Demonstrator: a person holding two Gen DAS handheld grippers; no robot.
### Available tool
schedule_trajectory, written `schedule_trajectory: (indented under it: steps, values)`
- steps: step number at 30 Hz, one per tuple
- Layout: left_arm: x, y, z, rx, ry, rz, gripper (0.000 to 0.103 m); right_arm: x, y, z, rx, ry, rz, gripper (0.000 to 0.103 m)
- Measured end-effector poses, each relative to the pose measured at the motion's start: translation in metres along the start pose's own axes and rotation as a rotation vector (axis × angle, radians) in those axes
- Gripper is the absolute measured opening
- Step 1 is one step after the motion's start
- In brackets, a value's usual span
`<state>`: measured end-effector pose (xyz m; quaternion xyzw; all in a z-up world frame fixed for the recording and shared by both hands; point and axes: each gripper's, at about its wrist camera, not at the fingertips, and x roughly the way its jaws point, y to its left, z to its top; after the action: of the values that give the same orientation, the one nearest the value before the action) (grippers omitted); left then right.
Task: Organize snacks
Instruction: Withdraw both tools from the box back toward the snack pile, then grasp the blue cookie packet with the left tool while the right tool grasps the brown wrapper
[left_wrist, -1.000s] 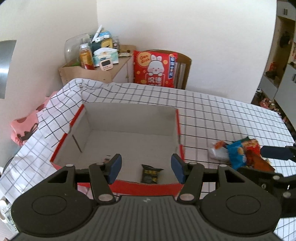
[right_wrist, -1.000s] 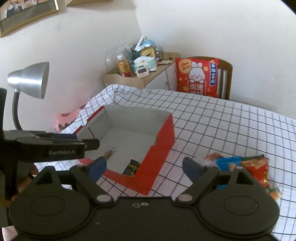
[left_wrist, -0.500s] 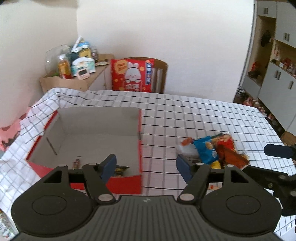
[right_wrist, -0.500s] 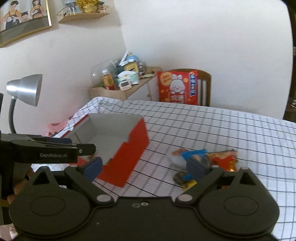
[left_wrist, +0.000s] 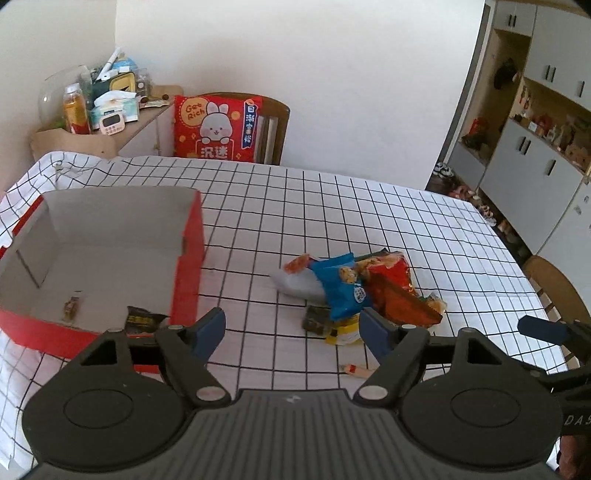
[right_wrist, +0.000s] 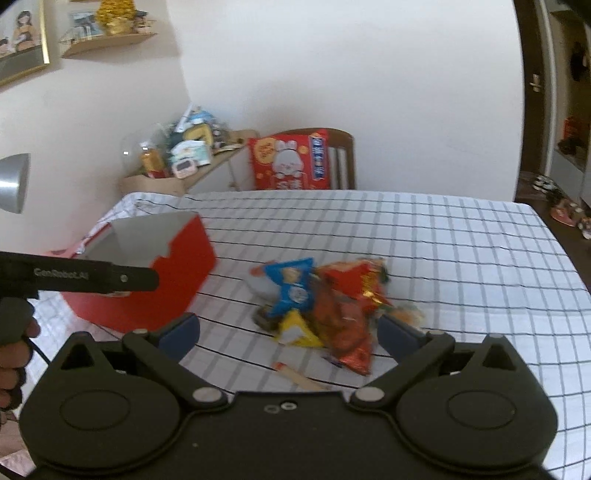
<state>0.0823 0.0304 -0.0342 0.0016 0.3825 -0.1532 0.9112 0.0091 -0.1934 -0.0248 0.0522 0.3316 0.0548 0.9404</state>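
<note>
Stick snack (left_wrist: 357, 369) lengthwise across table (left_wrist: 406, 221)

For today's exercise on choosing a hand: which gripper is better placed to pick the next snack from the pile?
Probably right: the right gripper frames the snack pile squarely between wide jaws; the left gripper, jaws opening, sits off toward the red box.

"Get Rich" printed above a cartoon rabbit on the red cushion (left_wrist: 218, 127); "GenRobot.AI" in pale letters along the left tool's black arm (right_wrist: 77, 275).

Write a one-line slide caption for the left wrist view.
Open left gripper faces a snack pile on the checked tablecloth, beside a red box holding two packets.
</note>
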Motion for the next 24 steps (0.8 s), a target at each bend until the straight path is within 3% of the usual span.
schedule_trajectory:
  steps: [5, 11, 18, 24]
  values:
    - [0.024, -0.017, 0.009, 0.005, 0.023, -0.002, 0.079, 0.010, -0.018, -0.004, -0.004, 0.008, -0.044, 0.102]
    - [0.068, -0.030, 0.023, -0.029, 0.119, -0.020, 0.079, 0.031, -0.035, -0.005, 0.001, 0.046, -0.071, 0.101]
    - [0.115, -0.044, 0.035, -0.050, 0.190, 0.037, 0.079, 0.063, -0.043, -0.007, -0.030, 0.109, -0.065, 0.098]
    - [0.154, -0.042, 0.042, -0.161, 0.284, 0.035, 0.079, 0.092, -0.041, -0.007, -0.053, 0.155, -0.037, 0.091]
